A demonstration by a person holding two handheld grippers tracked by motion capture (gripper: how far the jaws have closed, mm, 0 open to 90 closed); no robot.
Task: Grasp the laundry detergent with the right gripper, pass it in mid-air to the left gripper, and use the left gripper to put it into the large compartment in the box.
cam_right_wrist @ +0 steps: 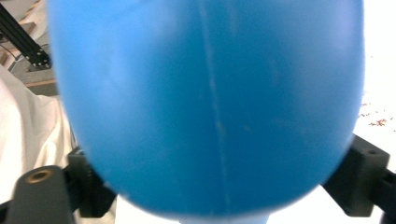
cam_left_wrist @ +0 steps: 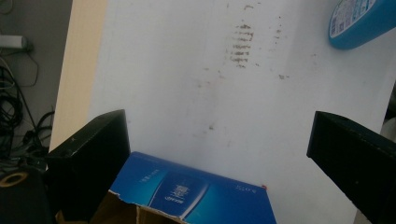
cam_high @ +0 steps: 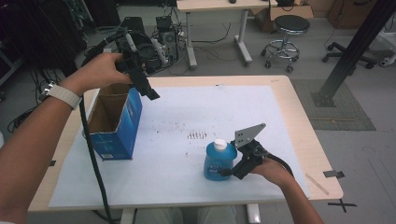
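Observation:
A blue bottle (cam_high: 218,161) with a white cap stands upright on the white sheet (cam_high: 196,107), near the table's front right. My right gripper (cam_high: 226,171) reaches it from the right, low on its body. In the right gripper view the bottle (cam_right_wrist: 210,102) sits between the two jaws of the right gripper (cam_right_wrist: 219,182), and both touch its sides. An open blue cardboard box (cam_high: 114,123) stands at the left. My left gripper (cam_high: 150,93) hovers above its far right corner, open and holding nothing. In the left gripper view the left gripper (cam_left_wrist: 217,154) frames the box edge (cam_left_wrist: 196,196), with the bottle (cam_left_wrist: 359,21) farther off.
Faint brown marks (cam_high: 196,135) dot the sheet's middle. Behind the table are a round stool (cam_high: 289,23), a desk leg (cam_high: 243,42), computer gear with cables (cam_high: 154,42) and a slanting black frame post (cam_high: 355,46). A cable (cam_high: 93,158) hangs from the left gripper over the table's front edge.

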